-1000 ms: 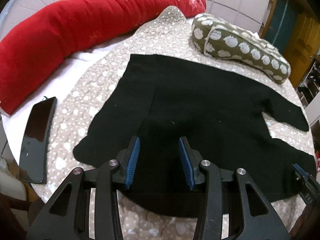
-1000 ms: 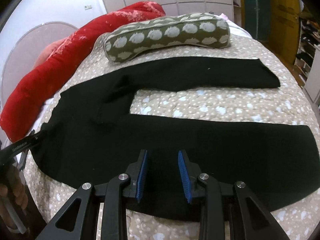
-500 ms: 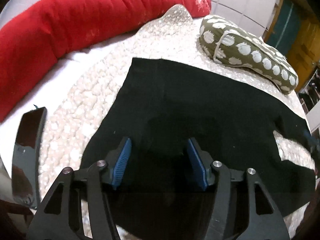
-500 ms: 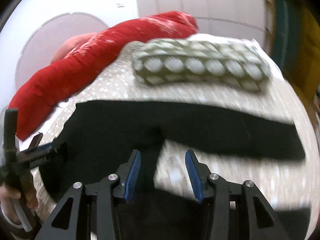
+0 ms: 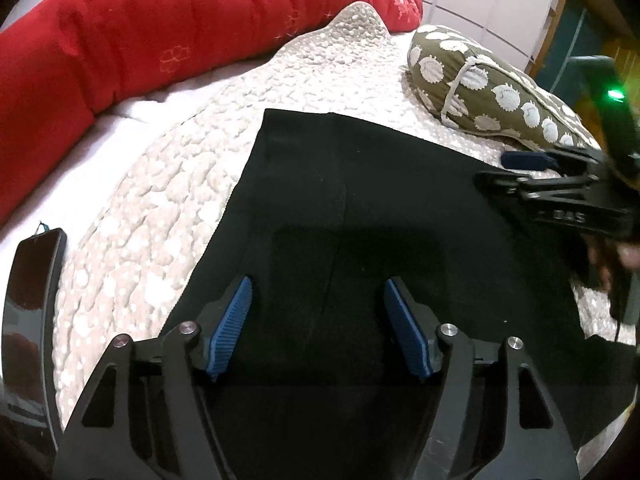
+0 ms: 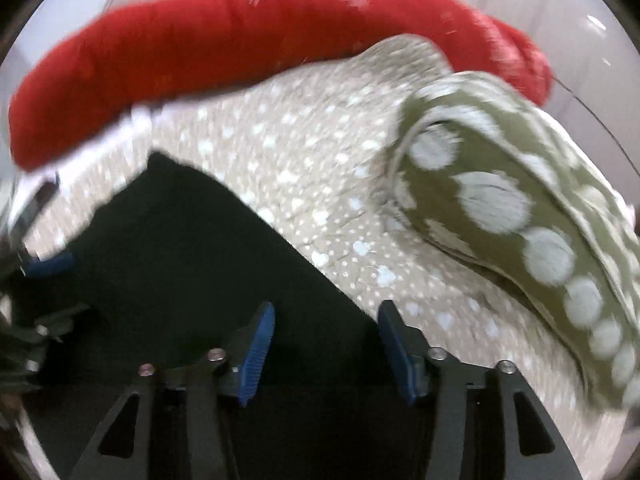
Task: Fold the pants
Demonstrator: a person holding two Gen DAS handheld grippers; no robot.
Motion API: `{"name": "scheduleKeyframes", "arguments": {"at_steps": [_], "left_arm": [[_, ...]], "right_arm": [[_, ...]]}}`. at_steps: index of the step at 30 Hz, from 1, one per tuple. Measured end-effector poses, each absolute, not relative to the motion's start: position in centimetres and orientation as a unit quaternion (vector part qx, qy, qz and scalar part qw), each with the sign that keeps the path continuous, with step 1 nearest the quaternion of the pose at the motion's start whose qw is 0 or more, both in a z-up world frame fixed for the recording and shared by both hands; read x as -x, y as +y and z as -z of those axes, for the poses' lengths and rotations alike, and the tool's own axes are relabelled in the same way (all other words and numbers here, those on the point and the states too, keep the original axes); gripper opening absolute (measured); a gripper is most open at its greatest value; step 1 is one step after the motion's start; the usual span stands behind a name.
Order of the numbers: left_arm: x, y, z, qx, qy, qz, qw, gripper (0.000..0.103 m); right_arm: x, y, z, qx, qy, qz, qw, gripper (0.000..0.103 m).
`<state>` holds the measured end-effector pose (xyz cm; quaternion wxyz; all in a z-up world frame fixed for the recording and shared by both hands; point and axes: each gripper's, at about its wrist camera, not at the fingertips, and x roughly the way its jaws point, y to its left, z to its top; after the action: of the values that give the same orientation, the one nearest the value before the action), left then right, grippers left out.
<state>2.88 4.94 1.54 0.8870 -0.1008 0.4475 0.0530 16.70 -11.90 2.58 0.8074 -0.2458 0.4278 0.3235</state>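
Observation:
Black pants [image 5: 360, 208] lie flat on a beige dotted quilt [image 5: 160, 208]. My left gripper [image 5: 318, 304] hovers over the waist end, its jaws opening wide with only flat cloth below and nothing pinched. In the right wrist view, which is blurred, my right gripper [image 6: 326, 328] hangs over the far edge of the pants [image 6: 192, 256], jaws opening, no cloth between the blue pads. The right gripper [image 5: 560, 184] also shows at the right of the left wrist view, held by a hand. The left gripper's blue pad [image 6: 52, 262] shows at the left edge of the right wrist view.
A long red bolster [image 5: 140, 36] curves along the far side of the bed. An olive pillow with white dots [image 5: 488, 88] lies just beyond the pants. A black phone [image 5: 30, 312] rests on the white sheet at the left edge.
Both grippers' jaws have spread wider. The right gripper swept from the pant legs across to the waist end and rolled, now appearing in the left view. The left gripper edged forward over the waist.

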Motion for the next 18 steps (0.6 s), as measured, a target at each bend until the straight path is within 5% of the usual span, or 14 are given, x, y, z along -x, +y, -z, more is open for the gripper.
{"name": "scheduleKeyframes", "arguments": {"at_steps": [4,9,11,18], "left_arm": [[-3.1,5.0,-1.4,0.098,0.445,-0.052,0.888,0.072],[-3.1,5.3,-1.4,0.107,0.442,-0.047,0.89,0.072],[-2.4,6.0,-1.9,0.13,0.433,-0.044,0.891,0.072],[2.0,11.2,-6.5,0.194,0.368,-0.118,0.901,0.072]], "right_arm": [[-18.9,-11.9,-1.4,0.202,0.456,-0.346,0.795,0.06],[-17.0,-12.1,-1.6,0.181,0.441,-0.348,0.807,0.015],[-15.0,-12.0,-2.6,0.197,0.423,-0.321,0.824,0.007],[-5.1,-15.3,-8.4,0.143,0.364,-0.297,0.871,0.006]]}}
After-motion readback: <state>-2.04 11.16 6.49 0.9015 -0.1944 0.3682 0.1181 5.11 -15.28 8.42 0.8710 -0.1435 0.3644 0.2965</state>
